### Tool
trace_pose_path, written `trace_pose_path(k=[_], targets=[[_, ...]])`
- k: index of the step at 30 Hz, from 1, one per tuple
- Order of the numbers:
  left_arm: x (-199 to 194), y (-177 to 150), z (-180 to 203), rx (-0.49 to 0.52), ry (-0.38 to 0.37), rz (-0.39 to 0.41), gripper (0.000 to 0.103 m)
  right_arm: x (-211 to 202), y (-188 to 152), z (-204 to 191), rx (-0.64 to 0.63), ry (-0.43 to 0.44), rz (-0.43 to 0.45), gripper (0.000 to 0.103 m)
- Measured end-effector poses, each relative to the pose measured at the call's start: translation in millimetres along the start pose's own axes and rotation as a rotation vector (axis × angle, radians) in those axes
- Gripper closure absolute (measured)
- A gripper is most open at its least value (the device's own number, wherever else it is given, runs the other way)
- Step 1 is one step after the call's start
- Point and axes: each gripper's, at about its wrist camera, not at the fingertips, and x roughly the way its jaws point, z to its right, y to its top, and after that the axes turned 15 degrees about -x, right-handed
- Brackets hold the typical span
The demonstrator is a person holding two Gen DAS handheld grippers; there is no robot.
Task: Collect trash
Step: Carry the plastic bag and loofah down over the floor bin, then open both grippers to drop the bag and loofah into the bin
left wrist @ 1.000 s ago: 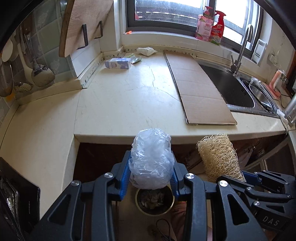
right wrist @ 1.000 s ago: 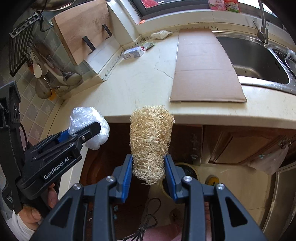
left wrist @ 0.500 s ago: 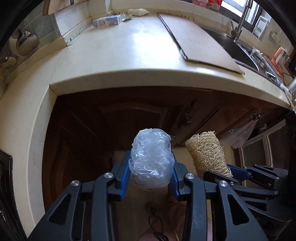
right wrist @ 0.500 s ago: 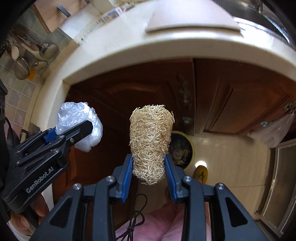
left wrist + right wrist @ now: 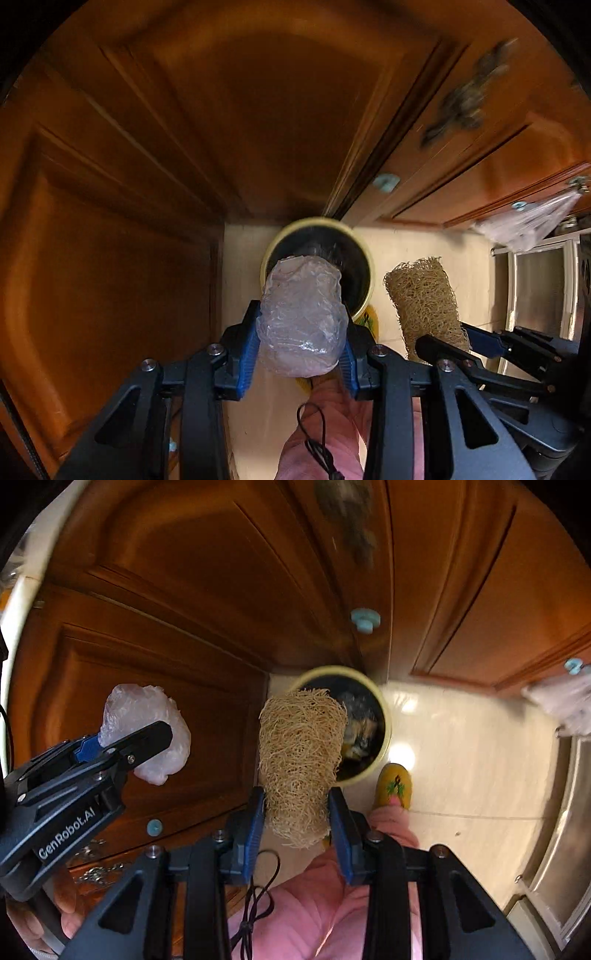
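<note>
My left gripper (image 5: 300, 345) is shut on a crumpled clear plastic bag (image 5: 301, 317) and holds it just above the near rim of a round yellow trash bin (image 5: 365, 258) on the floor. My right gripper (image 5: 297, 819) is shut on a tan loofah sponge (image 5: 301, 757), held above the bin's (image 5: 384, 716) left rim. The bin holds dark trash. In the right wrist view the left gripper with the bag (image 5: 147, 731) is at the left. In the left wrist view the loofah (image 5: 424, 299) is at the right.
Brown wooden cabinet doors (image 5: 184, 147) stand close behind the bin, with metal handles (image 5: 461, 107). A yellow slipper (image 5: 395, 784) and pink trouser legs (image 5: 332, 904) are below the grippers. A plastic bag hangs at the right (image 5: 528, 221). A steel appliance front (image 5: 565, 830) is at the right.
Both grippers have dropped from counter height and tilted down toward the floor. The counter is out of view and the trash bin now sits right beyond both held items.
</note>
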Motion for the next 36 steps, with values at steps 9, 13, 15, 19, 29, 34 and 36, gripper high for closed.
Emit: trace_pose_path(k=[9,13,15,19,29,34,36], targets=[[69,11,-18,-0.060,-0.042,-0.128,0.065,60,2,17,0.004,0.012,-0.093,0.068],[87,14,-18,-0.055,-0.040,-0.153,0.042,75,11,21,0.010,0.008,-0.118,0.067],[89,17,-18,-0.053,-0.030,-0.150,0.034,81,14,22,0.008,0.003,-0.130,0.067],[100,19,-20,-0.060,-0.015,-0.173,0.033,94,23,23,0.003,-0.012,-0.166,0.063],[105,18,-32,-0.118,0.011,-0.174,0.032,112,36,25,0.028,-0.040,-0.258,0.049],[96,19,-37,-0.147,0.008,-0.153,0.032,102,33,22,0.027,-0.045,-0.241,0.046],[89,19,-38,-0.146,0.007,-0.141,0.032,98,33,21,0.028,-0.040,-0.231,0.046]])
